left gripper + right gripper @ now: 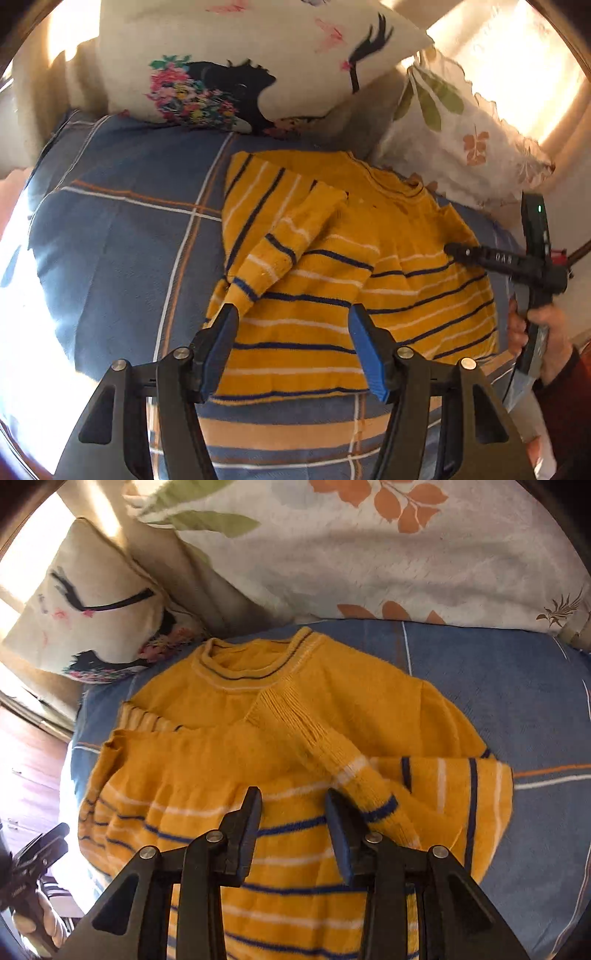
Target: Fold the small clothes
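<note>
A small yellow knit sweater (332,295) with navy and white stripes lies flat on the blue plaid bed cover (122,243). One sleeve (288,243) is folded across its chest; it also shows in the right wrist view (332,753). My left gripper (293,314) is open and empty, just above the sweater's hem side. My right gripper (293,801) is open and empty over the sweater's (207,760) middle, next to the folded sleeve. The right gripper also shows in the left wrist view (454,251), at the sweater's right edge.
A cream cushion (240,62) with a printed flower figure leans at the head of the bed. A white leaf-print pillow (461,136) lies beside the sweater's collar. The left gripper's body and hand (33,878) show at the bed's edge.
</note>
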`<state>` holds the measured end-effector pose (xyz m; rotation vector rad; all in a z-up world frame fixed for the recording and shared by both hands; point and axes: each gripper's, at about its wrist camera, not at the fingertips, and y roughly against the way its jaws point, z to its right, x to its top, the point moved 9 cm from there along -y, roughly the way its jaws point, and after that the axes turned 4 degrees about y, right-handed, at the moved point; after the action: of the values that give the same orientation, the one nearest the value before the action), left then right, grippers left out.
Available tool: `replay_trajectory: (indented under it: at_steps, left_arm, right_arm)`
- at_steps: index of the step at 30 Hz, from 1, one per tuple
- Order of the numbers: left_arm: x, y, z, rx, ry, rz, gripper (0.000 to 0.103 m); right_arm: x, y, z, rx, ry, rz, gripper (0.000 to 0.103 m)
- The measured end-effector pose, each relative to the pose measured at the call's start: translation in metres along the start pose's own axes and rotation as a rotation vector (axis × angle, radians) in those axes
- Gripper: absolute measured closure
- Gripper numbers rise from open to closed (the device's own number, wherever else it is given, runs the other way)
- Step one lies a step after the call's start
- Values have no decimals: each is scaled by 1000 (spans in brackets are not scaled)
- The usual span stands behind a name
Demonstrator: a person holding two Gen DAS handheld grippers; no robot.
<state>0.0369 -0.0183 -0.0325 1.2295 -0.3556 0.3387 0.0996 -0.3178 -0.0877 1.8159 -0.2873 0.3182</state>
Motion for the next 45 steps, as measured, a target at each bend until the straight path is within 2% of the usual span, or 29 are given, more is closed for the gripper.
replay_trajectory:
  at_steps: [2,4,6,8,9,11,13,15,18,21,23,26,27,28,29,30,31,36,38,39,40,41,42,43,45]
  left_arm:
    - [10,-28,-9,40,-14,-23,42]
    - [25,-46,-35,98,33,-39,42]
    - [38,-55,-68,87,160,-53,42]
    - [46,-58,-98,35,286,-67,42]
    - [47,-58,-110,9,334,-72,42]
    - [45,-54,-131,5,383,-71,43]
    - [39,-48,-139,-46,405,-77,43]
    - [31,-38,-139,-96,407,-80,43]
    - [16,-20,-130,-138,374,-63,42]
    - [0,-9,-115,-184,344,-51,38]
    - [-9,-9,-103,-210,324,-45,33]
    - [-22,-18,-94,-234,326,-80,33]
    - [-25,-22,-89,-254,339,-91,33]
    - [-29,-25,-86,-272,354,-104,35]
    - [-31,-27,-83,-288,373,-112,53]
    - [-34,-30,-82,-310,392,-121,67]
    - [-37,-31,-78,-340,408,-140,89]
    - [-40,-24,-68,-403,451,-100,90]
    - [-39,-19,-66,-411,458,-86,91]
    - [-39,-17,-67,-397,459,-81,91]
    - [-42,-12,-69,-395,465,-74,91]
    - [-42,-8,-69,-402,476,-68,90]
    - [-45,2,-71,-405,482,-59,90]
    - [-44,12,-71,-409,486,-42,90]
    - [-41,38,-71,-433,498,1,90]
  right_arm:
    - [12,-12,12,-44,-31,-7,64]
    - [20,-18,18,-92,-48,-20,64]
    - [27,-20,18,-147,-42,-23,65]
    - [32,-11,10,-169,-55,-6,64]
    - [34,-3,5,-174,-59,20,64]
    - [37,13,-14,-185,-43,65,64]
    - [35,20,-39,-144,-20,84,60]
    - [31,17,-80,-53,10,70,54]
    - [23,-5,-147,108,60,1,53]
    - [16,-35,-204,214,76,-84,53]
    - [14,-56,-235,212,112,-121,52]
    - [10,-86,-261,119,163,-170,51]
    - [8,-95,-269,91,178,-184,45]
    - [6,-101,-276,59,195,-193,39]
    - [6,-106,-281,23,208,-193,37]
    - [7,-113,-285,-16,223,-191,34]
    - [6,-116,-290,-55,248,-193,33]
    - [-8,-136,-310,-258,472,-247,33]
    - [-15,-140,-316,-345,568,-247,37]
    - [-17,-140,-318,-379,601,-233,46]
    - [-17,-137,-318,-412,615,-216,70]
    - [-16,-133,-317,-423,619,-198,76]
    - [-16,-129,-319,-390,606,-183,85]
    - [-14,-122,-317,-350,579,-165,88]
    - [-6,-101,-311,-245,500,-123,90]
